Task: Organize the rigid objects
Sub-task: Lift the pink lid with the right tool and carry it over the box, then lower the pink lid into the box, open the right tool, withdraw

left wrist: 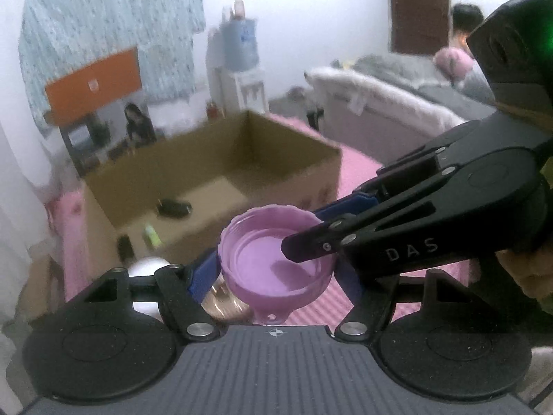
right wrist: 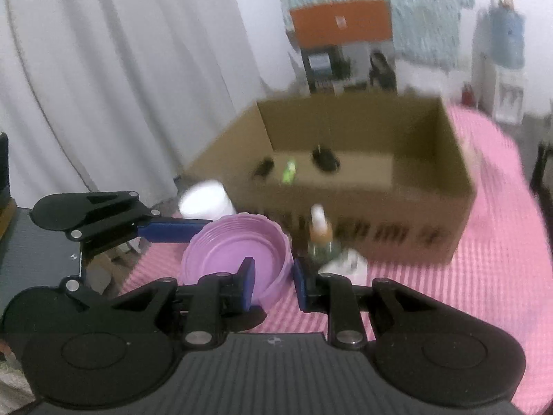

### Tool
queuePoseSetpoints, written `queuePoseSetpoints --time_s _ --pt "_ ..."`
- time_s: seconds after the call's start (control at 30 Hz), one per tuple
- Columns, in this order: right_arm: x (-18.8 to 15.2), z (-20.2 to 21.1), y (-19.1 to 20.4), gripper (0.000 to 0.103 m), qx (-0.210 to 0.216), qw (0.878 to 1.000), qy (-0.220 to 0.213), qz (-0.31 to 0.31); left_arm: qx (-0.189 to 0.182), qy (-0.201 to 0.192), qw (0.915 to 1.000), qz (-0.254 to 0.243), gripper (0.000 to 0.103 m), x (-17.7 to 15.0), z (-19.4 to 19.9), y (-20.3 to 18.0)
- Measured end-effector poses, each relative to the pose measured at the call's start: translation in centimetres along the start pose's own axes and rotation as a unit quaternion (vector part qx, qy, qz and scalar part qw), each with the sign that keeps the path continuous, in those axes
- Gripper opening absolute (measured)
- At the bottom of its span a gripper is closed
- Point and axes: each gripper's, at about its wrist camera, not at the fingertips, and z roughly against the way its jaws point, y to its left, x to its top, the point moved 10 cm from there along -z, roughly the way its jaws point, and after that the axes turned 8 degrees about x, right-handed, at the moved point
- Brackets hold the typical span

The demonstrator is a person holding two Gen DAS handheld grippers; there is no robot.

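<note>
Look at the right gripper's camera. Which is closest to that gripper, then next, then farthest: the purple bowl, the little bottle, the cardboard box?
1. Purple bowl: its rim sits between the right gripper pads.
2. Little bottle: just ahead, slightly right.
3. Cardboard box: behind the bottle, farthest back.

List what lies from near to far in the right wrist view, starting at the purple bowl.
Purple bowl → spray bottle → cardboard box → orange box on the shelf behind.
</note>
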Motion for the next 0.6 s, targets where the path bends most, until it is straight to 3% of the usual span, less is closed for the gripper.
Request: queuePoseSetpoints --time_s 0.2,0.3,0.43,0.6 --pt "5.2 0.7 0.6 0.026 0.007 0.999 -0.019 0.041 0.016 -0.025 0.9995 -0.013 0.072 4.1 -0.5 2.1" --pt "7.9 0.1 0.3 0.027 0.012 0.998 -0.015 0.052 0.016 -0.015 0.9997 -0.013 0.072 5.8 -2.0 3.4" --pt "11.0 -2.1 -1.0 0.027 0.026 0.999 0.010 0.046 0.007 0.025 0.9996 -0.008 0.072 7.0 -5.2 5.4" --pt "13.0 -7.2 -4.2 0.027 0.047 0.996 0.072 0.002 -0.015 0.103 0.9945 0.011 0.072 6.7 -10.7 7.7"
